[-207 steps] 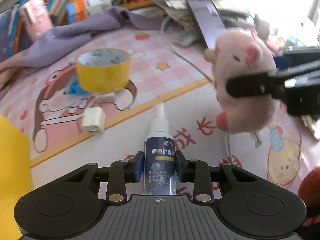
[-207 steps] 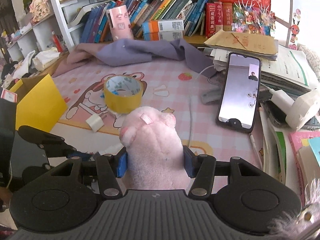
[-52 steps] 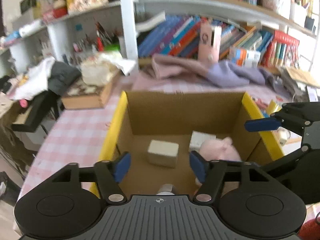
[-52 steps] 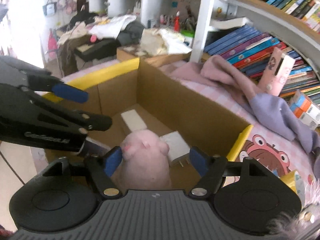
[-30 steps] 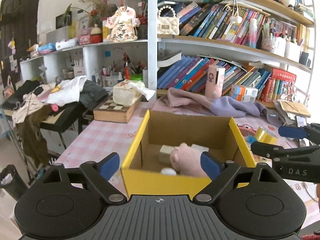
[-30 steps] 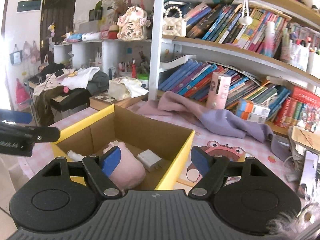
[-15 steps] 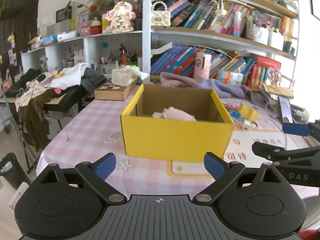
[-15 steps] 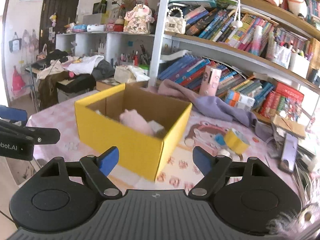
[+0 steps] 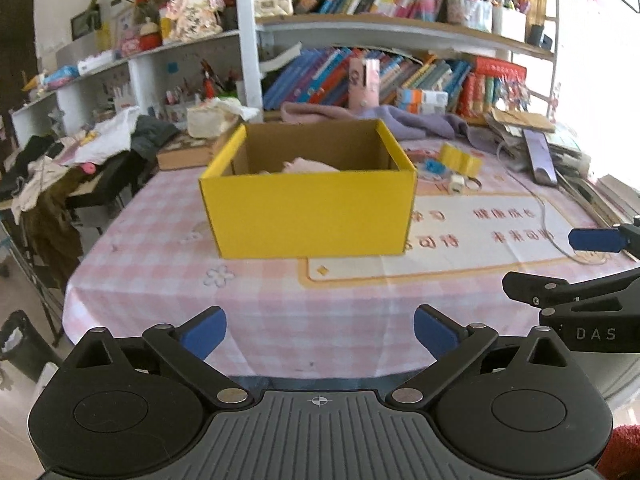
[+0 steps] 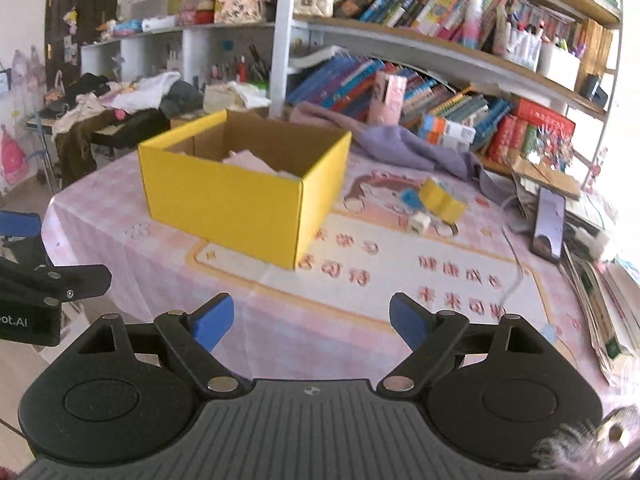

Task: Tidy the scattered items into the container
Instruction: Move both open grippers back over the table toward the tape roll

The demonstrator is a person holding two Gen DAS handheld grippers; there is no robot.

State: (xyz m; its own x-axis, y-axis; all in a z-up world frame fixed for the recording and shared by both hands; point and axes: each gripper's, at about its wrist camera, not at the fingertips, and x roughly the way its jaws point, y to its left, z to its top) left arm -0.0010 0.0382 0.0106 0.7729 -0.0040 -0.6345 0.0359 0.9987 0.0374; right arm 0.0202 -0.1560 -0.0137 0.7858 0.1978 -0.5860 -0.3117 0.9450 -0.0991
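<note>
Yellow box (image 9: 308, 212) on pink-checked bench (image 9: 280, 304) | right gripper (image 9: 576, 264) lettered "DAS", jaws opening, empty | left gripper (image 9: 318, 330) jaws opening, empty

Box (image 9: 308, 208) on table (image 9: 280, 312), plush toy (image 9: 308, 166) inside, tape roll (image 9: 460, 159) to its right, shelves (image 9: 400, 28) behind

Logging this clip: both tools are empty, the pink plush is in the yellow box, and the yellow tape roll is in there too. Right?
Not quite. The tape roll is not in the box; it still lies on the table to the box's right, as the right wrist view shows. The rest holds: the pink plush is in the box, and both tools, left and right, are empty, jaws opening.
</note>
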